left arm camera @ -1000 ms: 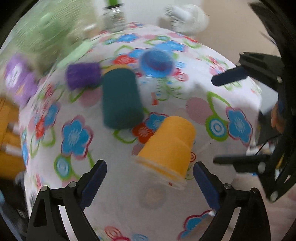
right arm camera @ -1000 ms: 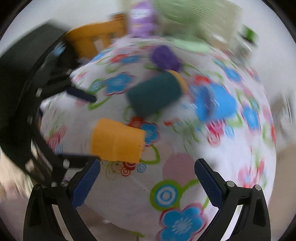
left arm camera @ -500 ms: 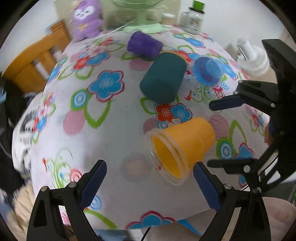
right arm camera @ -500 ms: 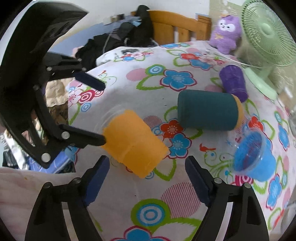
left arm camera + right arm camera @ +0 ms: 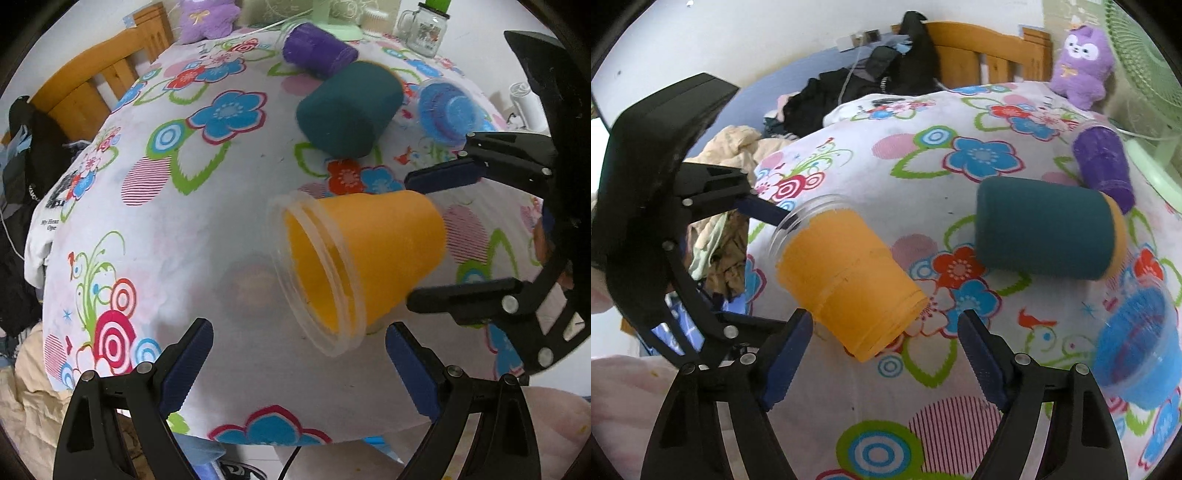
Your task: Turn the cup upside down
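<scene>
The orange cup (image 5: pixel 364 266) lay on its side on the flowered tablecloth (image 5: pixel 229 229), its clear rim toward the left gripper (image 5: pixel 297 360) and its closed base toward the right gripper (image 5: pixel 884 338). The right gripper's fingers (image 5: pixel 443 177) stood wide apart on either side of the base, apparently not yet touching it, and held nothing. The left gripper was also spread wide and empty, just short of the rim.

The main risk seemed to be rolling: a tapered cup on its side could swing away if one finger met it first, perhaps toward the nearby table edge. The cup looked like thin plastic, so a hard squeeze near the rim might buckle it, and a grip far down at the base might let it tip out during the turn. The soft cloth could bunch under the rim when the cup was set down.

Counted: four cups in all, one orange, one dark green (image 5: pixel 349 114), one purple (image 5: pixel 317 50), one blue (image 5: pixel 448 110); one stuffed toy (image 5: pixel 1084 64); one fan (image 5: pixel 1145 66); one glass jar (image 5: pixel 424 29); two grippers
</scene>
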A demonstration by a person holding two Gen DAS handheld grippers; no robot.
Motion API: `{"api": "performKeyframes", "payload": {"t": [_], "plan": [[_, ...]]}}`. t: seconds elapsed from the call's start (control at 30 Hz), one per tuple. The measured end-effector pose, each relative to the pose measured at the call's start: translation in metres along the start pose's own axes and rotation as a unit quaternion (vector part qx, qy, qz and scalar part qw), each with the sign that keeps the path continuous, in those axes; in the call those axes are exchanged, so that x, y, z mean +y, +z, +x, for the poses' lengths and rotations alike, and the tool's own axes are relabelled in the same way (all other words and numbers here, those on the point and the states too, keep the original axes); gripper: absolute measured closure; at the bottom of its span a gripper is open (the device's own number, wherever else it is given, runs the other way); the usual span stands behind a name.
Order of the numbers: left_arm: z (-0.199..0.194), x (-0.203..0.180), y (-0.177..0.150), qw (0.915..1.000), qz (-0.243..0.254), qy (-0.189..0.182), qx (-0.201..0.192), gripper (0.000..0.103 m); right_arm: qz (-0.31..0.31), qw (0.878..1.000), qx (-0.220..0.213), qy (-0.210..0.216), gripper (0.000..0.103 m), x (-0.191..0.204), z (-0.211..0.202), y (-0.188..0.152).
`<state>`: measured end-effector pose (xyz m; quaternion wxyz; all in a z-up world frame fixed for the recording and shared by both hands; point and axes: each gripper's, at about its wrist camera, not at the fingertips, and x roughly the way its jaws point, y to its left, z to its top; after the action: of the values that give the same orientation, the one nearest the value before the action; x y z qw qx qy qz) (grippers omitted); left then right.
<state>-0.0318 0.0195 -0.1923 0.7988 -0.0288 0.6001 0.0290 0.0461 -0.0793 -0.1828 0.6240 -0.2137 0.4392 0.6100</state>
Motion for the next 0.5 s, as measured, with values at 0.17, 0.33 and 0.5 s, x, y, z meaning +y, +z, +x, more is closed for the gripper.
{"api": "performKeyframes", "payload": {"t": [0.17,0.33,0.5], "plan": [[0.004,0.012,0.003,0.9997,0.003,0.024,0.011,0.007,-0.027,0.999,-0.002,0.021,0.027,0.004,0.005,0.005],[0.005,0.025,0.007,0.9984,0.016,0.046,0.028,0.007,-0.047,0.998,-0.007,0.033,0.029,0.01,0.011,0.013],[0.008,0.039,0.015,0.9979,0.022,0.044,0.043,0.007,-0.07,0.997,-0.001,0.027,0.041,0.019,0.017,0.018]]}}
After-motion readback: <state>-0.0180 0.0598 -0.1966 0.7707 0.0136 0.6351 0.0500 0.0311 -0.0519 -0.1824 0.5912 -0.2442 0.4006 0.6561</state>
